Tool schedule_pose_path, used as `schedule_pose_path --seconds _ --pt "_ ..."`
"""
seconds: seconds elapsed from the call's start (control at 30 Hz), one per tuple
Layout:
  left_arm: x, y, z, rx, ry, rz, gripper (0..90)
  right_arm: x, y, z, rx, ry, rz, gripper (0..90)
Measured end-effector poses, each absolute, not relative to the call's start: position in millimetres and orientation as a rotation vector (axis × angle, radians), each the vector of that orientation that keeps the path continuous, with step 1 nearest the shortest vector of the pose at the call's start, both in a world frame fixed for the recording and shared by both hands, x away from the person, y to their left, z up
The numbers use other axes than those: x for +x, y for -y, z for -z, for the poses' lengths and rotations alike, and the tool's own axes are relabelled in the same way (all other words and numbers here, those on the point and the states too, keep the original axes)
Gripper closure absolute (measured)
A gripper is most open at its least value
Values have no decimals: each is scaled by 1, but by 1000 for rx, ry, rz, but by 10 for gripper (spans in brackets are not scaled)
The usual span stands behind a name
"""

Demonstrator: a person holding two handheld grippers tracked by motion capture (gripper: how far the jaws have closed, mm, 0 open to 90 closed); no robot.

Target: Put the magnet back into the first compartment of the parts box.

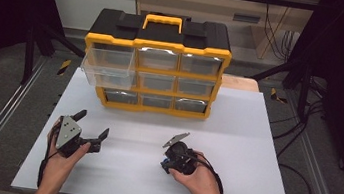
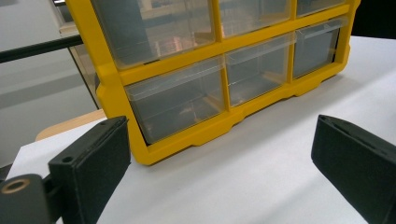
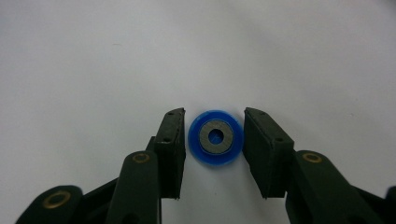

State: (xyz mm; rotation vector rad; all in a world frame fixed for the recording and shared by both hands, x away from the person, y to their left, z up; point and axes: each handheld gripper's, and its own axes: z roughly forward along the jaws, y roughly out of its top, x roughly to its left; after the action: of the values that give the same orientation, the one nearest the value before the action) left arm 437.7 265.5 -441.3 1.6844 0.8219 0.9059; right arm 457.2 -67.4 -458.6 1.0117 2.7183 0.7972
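On the white bench [image 1: 255, 138] lies a small blue disc [image 3: 215, 138] with a grey ring set in its middle, flat on the board near the person's right side. The right gripper [image 3: 212, 140] points down at it, and its fingers [image 3: 170, 144] flank the disc on both sides; the right one looks to touch its rim, while a thin gap may remain at the left one, so the pinch is at most light. In the high view the right gripper [image 1: 178, 159] sits in the right hand [image 1: 202, 179] low over the board, well apart from the organiser [image 1: 156, 67]. The left gripper [image 1: 91, 129], held in the left hand [image 1: 62, 155], has its fingers [image 2: 93, 158] spread wide with nothing between them, and looks toward the organiser's lower drawers. The organiser is yellow and black, standing at the far edge of the bench, with one clear drawer [image 1: 108, 66] at its upper left pulled out.
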Motion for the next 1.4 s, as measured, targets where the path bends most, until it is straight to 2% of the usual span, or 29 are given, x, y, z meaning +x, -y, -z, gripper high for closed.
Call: schedule_pose_path --seconds 0.8,1.4 --pt "438 -268 442 1676 -833 -887 43 458 72 461 977 -2716 -810 627" --pt "435 -276 440 1638 -849 -862 41 467 94 449 1015 -2569 -1027 627"
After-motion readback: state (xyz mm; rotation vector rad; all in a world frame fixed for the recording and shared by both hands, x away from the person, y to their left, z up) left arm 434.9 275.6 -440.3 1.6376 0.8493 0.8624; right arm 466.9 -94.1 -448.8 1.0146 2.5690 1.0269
